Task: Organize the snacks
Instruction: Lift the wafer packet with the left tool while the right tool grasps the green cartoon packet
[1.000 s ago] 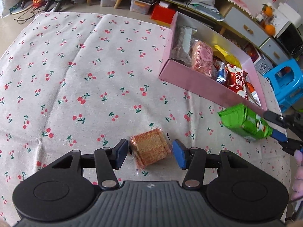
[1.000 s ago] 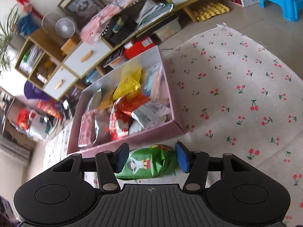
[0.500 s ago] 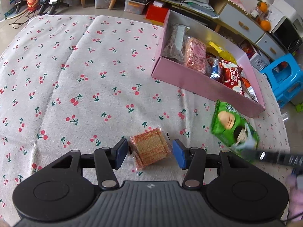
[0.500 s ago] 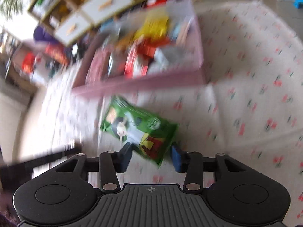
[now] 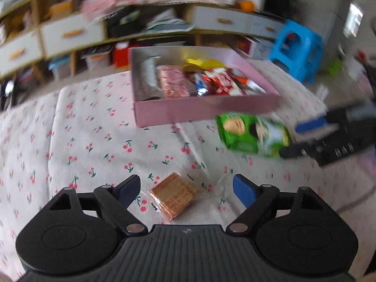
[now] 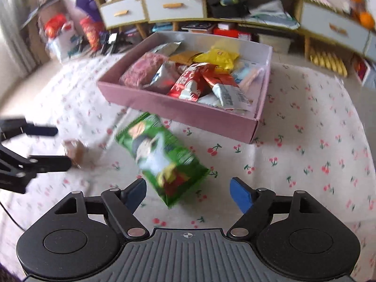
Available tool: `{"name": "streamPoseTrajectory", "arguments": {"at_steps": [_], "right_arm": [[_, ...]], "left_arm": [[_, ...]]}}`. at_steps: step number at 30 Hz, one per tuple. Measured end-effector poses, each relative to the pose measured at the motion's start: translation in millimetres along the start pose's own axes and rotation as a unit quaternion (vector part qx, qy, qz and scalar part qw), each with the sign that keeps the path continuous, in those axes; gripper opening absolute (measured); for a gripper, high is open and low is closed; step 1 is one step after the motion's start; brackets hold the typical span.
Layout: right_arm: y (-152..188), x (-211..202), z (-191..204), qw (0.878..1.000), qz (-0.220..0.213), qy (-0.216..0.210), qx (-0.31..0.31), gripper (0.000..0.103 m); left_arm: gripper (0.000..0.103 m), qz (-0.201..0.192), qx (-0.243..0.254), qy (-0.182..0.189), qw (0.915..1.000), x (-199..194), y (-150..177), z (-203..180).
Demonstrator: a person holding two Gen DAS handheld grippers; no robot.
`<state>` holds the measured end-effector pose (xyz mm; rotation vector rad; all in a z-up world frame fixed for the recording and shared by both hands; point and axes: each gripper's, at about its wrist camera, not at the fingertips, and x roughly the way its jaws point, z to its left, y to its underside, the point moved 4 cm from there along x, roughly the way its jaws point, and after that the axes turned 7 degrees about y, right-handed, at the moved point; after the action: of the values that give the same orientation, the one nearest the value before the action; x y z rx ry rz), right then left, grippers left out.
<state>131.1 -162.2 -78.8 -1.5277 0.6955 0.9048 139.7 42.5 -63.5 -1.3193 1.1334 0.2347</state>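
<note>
The left gripper [image 5: 186, 189] is low over the white cloth with little red cherries [image 5: 94, 141], and its jaws are opening, with the two blue pads spread wide. Between them sits a small clear packet of orange-brown crackers [image 5: 172, 198] lying flat on the cloth, and neither pad touches it. Further back, near the far edge of the cloth, stands the flat pink cardboard box [image 5: 188, 114], full of shiny snack bags (silver, pink, red and yellow ones). Just in front of the box's right end lies the green crinkly snack bag [image 5: 252, 135], down on the cloth and close to the box wall. In the right wrist view the same green snack bag [image 6: 162, 157] lies slanted on the cloth, with its near end between the pads of the right gripper [image 6: 188, 193]. The jaws of that gripper are opening too, and the pads stand clear of the bag on both sides. The pictures are a bit blurry.
</note>
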Motion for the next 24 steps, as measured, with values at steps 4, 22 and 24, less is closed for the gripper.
{"name": "streamPoseTrajectory", "arguments": {"at_steps": [4, 22, 24], "right_arm": [[3, 7, 7, 0.999, -0.007, 0.001, -0.032, 0.081], [-4, 29, 29, 0.999, 0.002, 0.009, -0.036, 0.086], [-3, 27, 32, 0.999, 0.006, -0.002, -0.043, 0.085]], "left_arm": [[0.083, 0.016, 0.034, -0.012, 0.9992, 10, 6, -1], [0.053, 0.051, 0.03, -0.012, 0.9982, 20, 7, 3], [0.053, 0.051, 0.027, -0.012, 0.9982, 21, 7, 3]]}}
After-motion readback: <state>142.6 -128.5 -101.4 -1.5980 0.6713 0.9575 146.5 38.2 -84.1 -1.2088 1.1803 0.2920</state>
